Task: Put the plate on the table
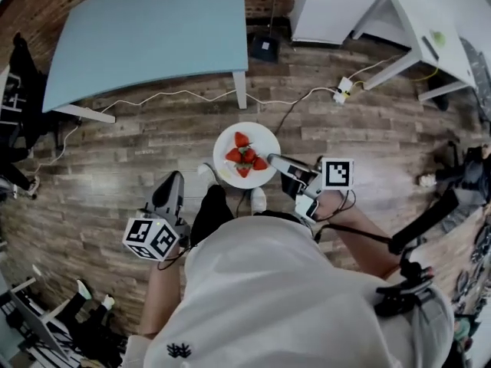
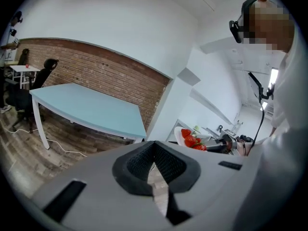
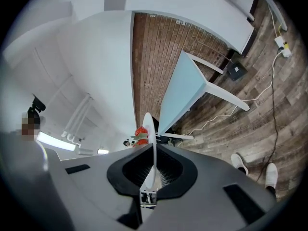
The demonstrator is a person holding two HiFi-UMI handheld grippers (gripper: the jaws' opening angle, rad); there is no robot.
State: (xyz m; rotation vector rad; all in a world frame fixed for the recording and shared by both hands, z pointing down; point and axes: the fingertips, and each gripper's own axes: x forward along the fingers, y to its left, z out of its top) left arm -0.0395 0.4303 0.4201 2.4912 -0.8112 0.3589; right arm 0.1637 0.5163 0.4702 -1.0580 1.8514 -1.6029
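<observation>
A white plate (image 1: 257,140) with several strawberries (image 1: 244,159) on it hangs level over the wooden floor, in front of my body. My right gripper (image 1: 278,162) is shut on the plate's right rim. The right gripper view shows the plate (image 3: 149,131) edge-on between the pads of that gripper (image 3: 153,172), with the strawberries (image 3: 140,131) on its left. The light blue table (image 1: 153,29) stands ahead and to the left, apart from the plate. Low on the left, my left gripper (image 1: 173,182) is shut with nothing in it. Its own view shows the table (image 2: 86,107) and the plate (image 2: 185,136).
A white table (image 1: 430,21) stands at the back right. A white cable and a power strip (image 1: 343,90) lie on the floor between the tables. A black box (image 1: 263,48) sits by the brick wall. A dark chair (image 1: 19,90) is at the left edge.
</observation>
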